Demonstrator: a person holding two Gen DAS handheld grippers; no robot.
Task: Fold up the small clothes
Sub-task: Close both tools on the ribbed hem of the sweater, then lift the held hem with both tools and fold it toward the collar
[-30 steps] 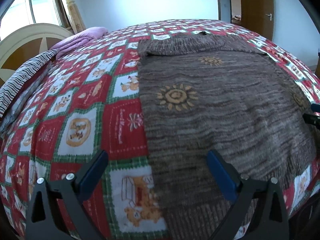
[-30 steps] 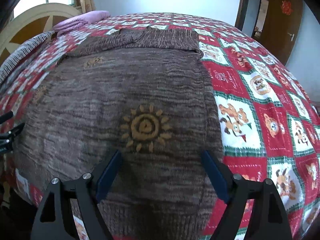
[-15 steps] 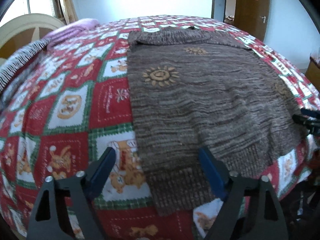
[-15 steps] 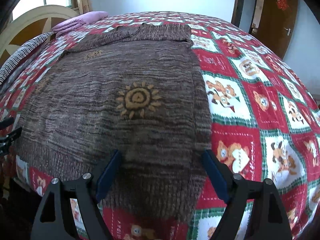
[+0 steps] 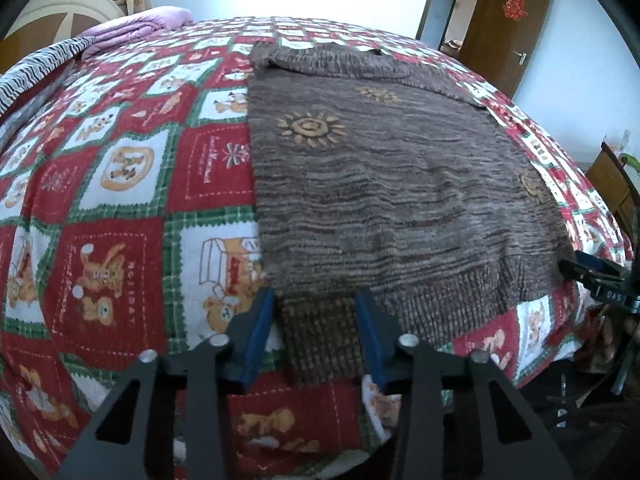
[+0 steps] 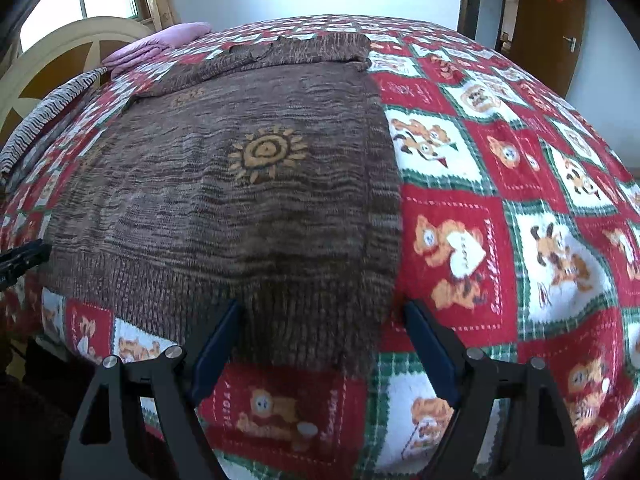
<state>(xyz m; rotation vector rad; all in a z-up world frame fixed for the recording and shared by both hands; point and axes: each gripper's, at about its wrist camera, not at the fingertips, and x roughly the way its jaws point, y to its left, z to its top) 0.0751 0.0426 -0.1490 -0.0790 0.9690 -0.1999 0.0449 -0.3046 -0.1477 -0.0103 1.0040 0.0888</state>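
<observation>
A brown knitted sweater (image 5: pixel 400 184) with orange sun motifs lies flat on the bed, hem towards me. It also shows in the right wrist view (image 6: pixel 240 200). My left gripper (image 5: pixel 316 324) is open, its blue fingers on either side of the hem's left corner, a cuff-like ribbed strip. My right gripper (image 6: pixel 320 340) is open wide, its fingers on either side of the hem's right corner. The right gripper's tip shows at the right edge of the left wrist view (image 5: pixel 592 272).
The sweater lies on a red, white and green quilt with bear pictures (image 5: pixel 120 200). A pink folded blanket (image 6: pixel 160 44) and a striped cloth (image 6: pixel 44 112) lie at the far left. A brown door (image 5: pixel 508 20) stands behind the bed.
Both grippers have drawn back from over the sweater's body to its hem at the near bed edge. The left gripper's fingers have narrowed around the hem corner.
</observation>
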